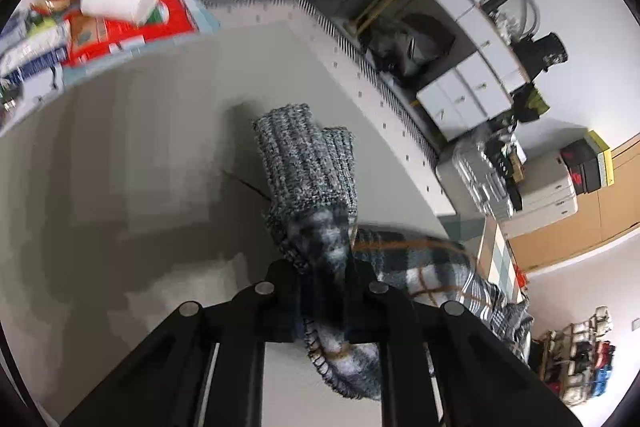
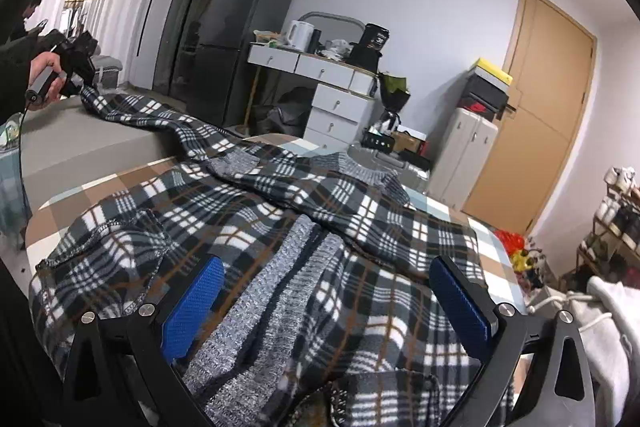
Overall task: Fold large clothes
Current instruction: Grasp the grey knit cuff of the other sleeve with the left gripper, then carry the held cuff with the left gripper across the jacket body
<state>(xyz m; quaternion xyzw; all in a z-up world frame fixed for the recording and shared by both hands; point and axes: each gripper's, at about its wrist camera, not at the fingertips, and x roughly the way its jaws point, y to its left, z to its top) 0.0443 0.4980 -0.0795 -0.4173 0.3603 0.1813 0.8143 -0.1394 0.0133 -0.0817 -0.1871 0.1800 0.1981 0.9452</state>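
Left gripper (image 1: 326, 291) is clamped tight on the sleeve (image 2: 160, 115) of the plaid jacket (image 2: 280, 227), near the grey knit cuff (image 1: 308, 163), holding it stretched out over the grey surface (image 1: 120, 147) well away from the body. Right gripper (image 2: 326, 301) hovers with jaws spread wide and nothing in them, just above the grey knit hem band over the jacket, which lies mostly flat on the checkered table (image 2: 100, 187). Folding looks barely started: sleeve not yet laid in, body unfolded.

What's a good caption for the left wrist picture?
Left gripper pinches the plaid garment's sleeve by its grey knit cuff.
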